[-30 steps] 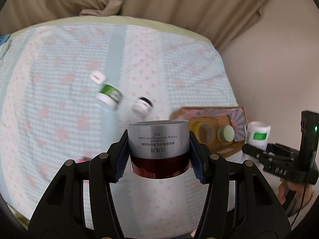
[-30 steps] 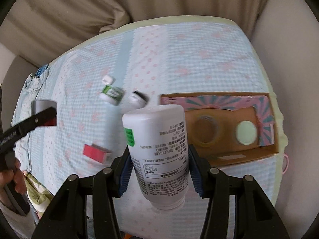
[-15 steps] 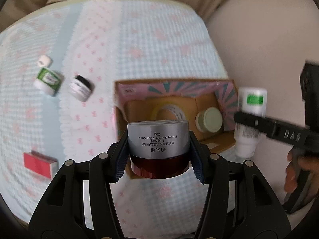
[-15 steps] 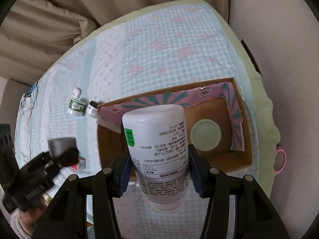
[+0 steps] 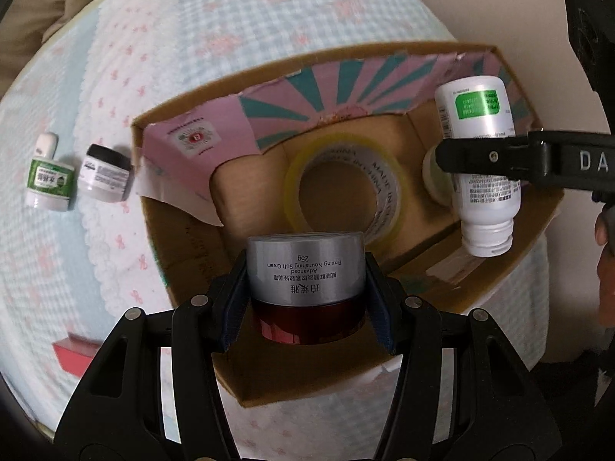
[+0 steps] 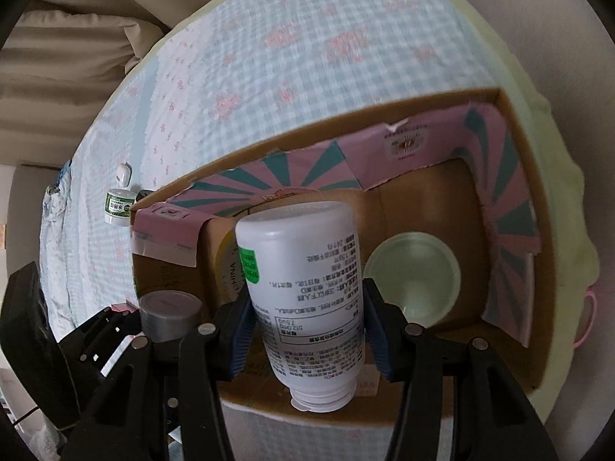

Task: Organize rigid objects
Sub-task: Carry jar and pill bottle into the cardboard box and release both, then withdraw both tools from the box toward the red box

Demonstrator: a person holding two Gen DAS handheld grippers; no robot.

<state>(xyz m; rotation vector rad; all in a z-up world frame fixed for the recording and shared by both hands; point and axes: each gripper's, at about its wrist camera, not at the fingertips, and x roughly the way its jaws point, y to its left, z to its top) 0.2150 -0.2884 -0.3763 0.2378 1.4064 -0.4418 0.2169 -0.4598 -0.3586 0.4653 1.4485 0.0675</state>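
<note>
Both tongs loaded above the open cardboard box (image 5: 499,269): left gripper (image 5: 305,288) clamps the silver-lidded red cream jar (image 5: 305,269) over its near-left side, right gripper (image 6: 307,330) clamps the inverted white plastic bottle (image 6: 303,292), long axis vertical, nearer the pale green round lid (image 6: 413,269).

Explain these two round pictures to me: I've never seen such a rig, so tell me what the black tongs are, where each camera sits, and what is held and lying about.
Each picture comes from a fisheye camera mounted on a hand-held two-finger gripper, looking forward along its fingers; a person holds one in each hand, with no robot arm. The left gripper is shut on a cream jar with a silver lid and a dark red base. The right gripper is shut on a white bottle, held with its neck toward the camera. Both hover over an open cardboard box on a checked bedspread. Inside the box lie a roll of tape and a pale green lid. Outside it, on the cloth, sit a small green-labelled bottle, a white jar with a black lid and a red box.
</note>
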